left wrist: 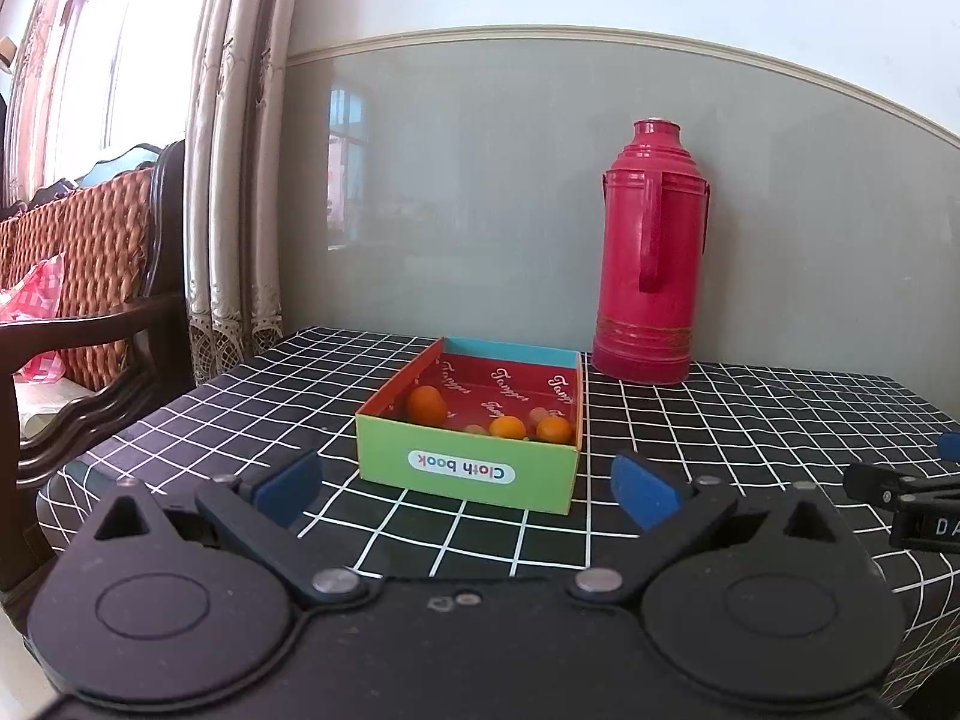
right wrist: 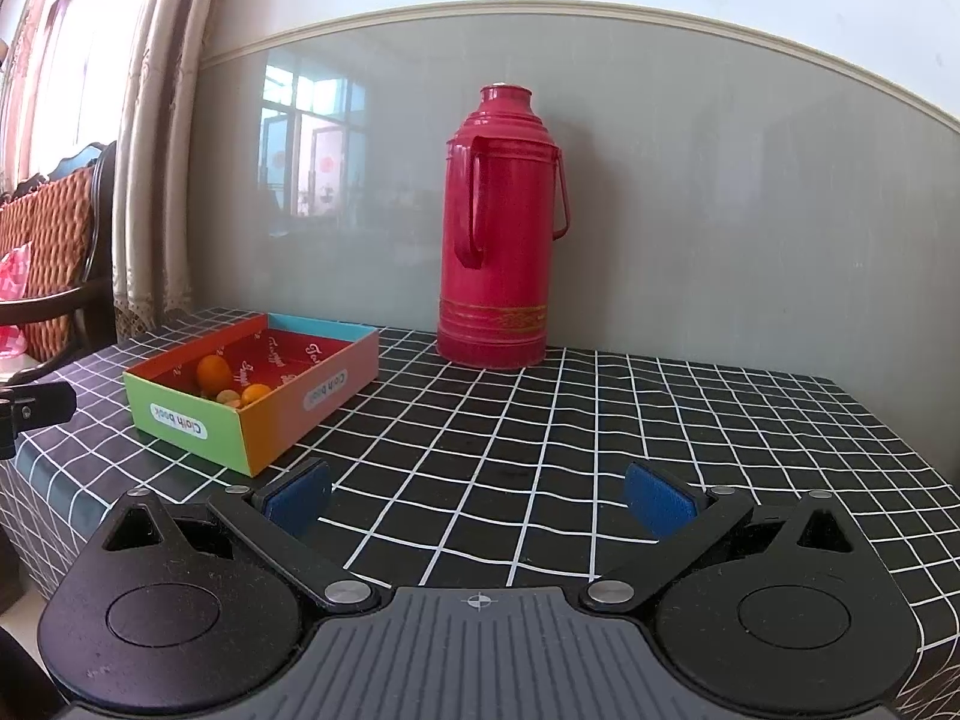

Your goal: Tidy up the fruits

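Observation:
A colourful cardboard box [left wrist: 465,471] marked "Cloth book" stands on the checked tablecloth and holds small orange fruits [left wrist: 427,403] and some pale round ones. It also shows in the right wrist view [right wrist: 180,420], at the left, with the fruits [right wrist: 214,372] inside. My left gripper [left wrist: 468,489] is open and empty, just in front of the box. My right gripper [right wrist: 477,501] is open and empty over bare cloth, to the right of the box. Part of the right gripper [left wrist: 900,495] shows at the right edge of the left wrist view.
A tall red thermos flask [left wrist: 651,252] stands against the wall behind and right of the box; it also shows in the right wrist view [right wrist: 495,228]. A wooden chair [left wrist: 78,276] with a woven back and a curtain [left wrist: 234,180] are left of the table [right wrist: 660,450].

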A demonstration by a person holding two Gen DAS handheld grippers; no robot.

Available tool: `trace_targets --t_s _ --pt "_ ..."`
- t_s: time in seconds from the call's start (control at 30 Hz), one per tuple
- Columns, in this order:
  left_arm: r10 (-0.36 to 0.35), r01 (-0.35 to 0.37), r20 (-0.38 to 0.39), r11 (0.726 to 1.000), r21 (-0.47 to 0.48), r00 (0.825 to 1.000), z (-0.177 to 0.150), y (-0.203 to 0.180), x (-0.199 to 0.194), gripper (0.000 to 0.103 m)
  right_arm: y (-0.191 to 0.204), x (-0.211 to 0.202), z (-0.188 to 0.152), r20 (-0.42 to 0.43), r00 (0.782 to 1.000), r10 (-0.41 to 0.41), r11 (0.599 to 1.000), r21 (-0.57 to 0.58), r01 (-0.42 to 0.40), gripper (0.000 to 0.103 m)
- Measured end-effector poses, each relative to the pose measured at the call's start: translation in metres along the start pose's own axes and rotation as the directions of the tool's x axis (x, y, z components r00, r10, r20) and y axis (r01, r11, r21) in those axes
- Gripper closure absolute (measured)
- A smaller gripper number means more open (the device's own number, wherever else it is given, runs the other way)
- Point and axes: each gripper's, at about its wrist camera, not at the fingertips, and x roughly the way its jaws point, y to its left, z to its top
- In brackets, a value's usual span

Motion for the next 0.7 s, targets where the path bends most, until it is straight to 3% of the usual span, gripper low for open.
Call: trace_targets --t_s 0.7 --pt "-0.001 0.001 0.001 1.0 -0.002 1.0 0.0 0.0002 -0.0004 0.006 -0.0014 -0.0003 -0.0004 -0.003 1.0 0.001 1.0 0.0 -0.001 0.0"
